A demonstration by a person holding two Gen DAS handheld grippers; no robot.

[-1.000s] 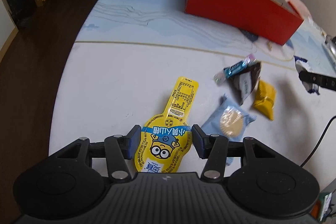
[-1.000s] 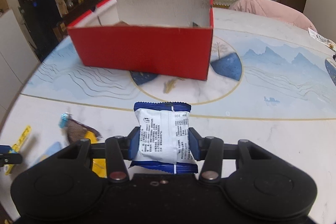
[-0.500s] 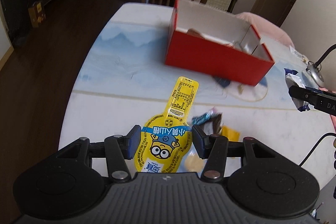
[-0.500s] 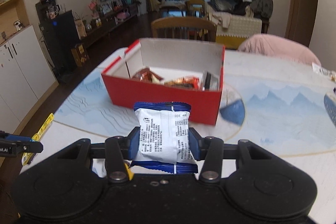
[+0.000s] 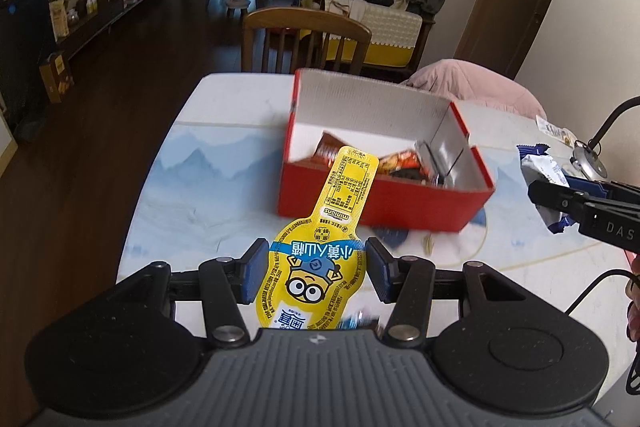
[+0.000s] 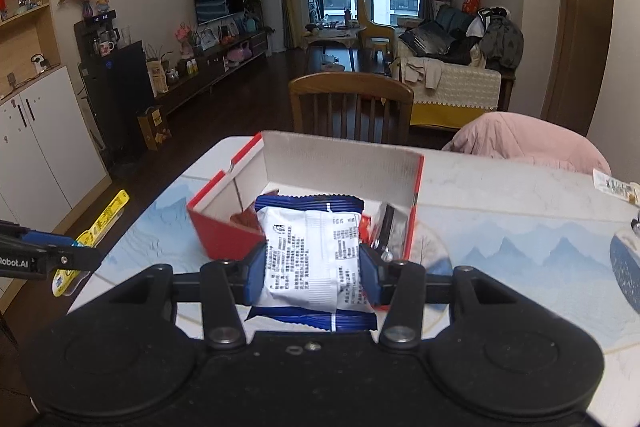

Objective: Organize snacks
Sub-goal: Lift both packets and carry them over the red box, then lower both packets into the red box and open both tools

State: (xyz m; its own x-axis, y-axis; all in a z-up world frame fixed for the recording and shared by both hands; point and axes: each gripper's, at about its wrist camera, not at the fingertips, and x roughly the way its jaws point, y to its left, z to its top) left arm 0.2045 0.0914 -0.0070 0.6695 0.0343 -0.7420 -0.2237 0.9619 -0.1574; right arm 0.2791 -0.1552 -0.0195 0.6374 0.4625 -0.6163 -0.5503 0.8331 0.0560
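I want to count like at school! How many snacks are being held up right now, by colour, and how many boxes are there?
Yellow cartoon-face snack pouch: 1
Blue-and-white foil snack packet: 1
Red cardboard box: 1
Total: 3

Both wrist views toward red box (image 5: 384, 195)

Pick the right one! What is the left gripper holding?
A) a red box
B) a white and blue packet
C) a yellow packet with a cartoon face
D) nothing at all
C: in the left wrist view, the left gripper has its blue pads shut on the yellow cartoon packet; the white and blue packet sits in the right gripper.
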